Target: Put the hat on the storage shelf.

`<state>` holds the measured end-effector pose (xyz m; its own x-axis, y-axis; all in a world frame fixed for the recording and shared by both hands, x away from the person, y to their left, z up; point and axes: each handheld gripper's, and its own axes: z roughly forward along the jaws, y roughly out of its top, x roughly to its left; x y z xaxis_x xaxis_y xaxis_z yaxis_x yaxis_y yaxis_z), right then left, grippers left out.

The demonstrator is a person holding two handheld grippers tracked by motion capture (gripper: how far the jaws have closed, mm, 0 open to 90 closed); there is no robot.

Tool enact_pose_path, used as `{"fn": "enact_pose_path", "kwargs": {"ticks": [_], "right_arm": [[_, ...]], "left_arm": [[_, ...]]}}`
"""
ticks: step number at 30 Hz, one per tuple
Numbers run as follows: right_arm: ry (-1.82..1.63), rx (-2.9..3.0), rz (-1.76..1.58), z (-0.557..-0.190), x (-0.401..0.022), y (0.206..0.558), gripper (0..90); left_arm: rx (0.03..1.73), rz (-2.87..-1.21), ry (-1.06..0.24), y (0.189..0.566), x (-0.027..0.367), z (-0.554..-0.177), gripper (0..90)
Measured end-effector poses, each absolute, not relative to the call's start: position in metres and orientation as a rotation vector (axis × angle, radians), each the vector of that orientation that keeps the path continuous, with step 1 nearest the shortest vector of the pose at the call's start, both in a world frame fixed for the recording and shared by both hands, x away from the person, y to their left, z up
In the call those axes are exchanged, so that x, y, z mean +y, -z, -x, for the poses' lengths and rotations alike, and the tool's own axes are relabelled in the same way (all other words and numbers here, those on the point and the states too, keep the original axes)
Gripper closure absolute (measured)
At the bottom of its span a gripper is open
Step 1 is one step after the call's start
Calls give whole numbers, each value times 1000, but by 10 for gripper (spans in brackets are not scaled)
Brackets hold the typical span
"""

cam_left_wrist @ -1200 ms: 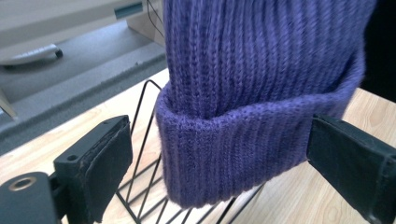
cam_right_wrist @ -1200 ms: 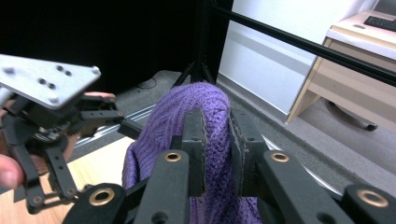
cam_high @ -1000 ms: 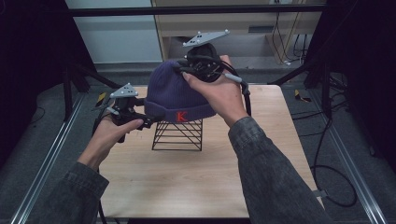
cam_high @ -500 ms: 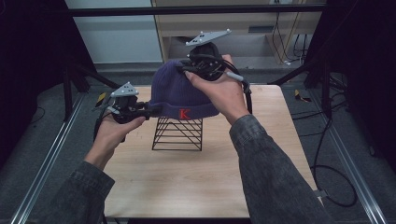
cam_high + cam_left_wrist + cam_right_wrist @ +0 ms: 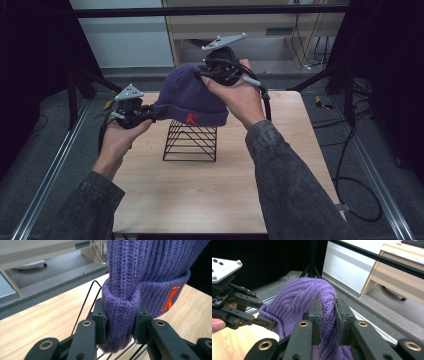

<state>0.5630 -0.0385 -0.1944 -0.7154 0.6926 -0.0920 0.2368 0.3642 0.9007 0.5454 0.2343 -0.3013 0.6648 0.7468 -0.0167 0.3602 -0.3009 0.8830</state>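
left tongs newly clamped on purple beanie cuff

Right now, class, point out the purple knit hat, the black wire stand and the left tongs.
purple knit hat (image 5: 187, 95): high view, on its ribbed crown.
black wire stand (image 5: 190, 142): high view, on its front wires.
left tongs (image 5: 121, 322): left gripper view, between the tips pinching the cuff.

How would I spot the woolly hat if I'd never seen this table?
Find the wooden table. A black wire stand sits in its middle, and the hat drapes over it. It's purple, knitted, with a red K on its folded brim.
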Motion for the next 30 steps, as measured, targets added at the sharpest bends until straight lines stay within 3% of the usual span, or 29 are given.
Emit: {"fn": "enact_pose_path", "kwargs": {"ticks": [30], "right_arm": [[-1276, 2251, -834, -565, -29, 231, 759]], "left_arm": [[896, -1966, -479, 331, 244, -547, 687]]}}
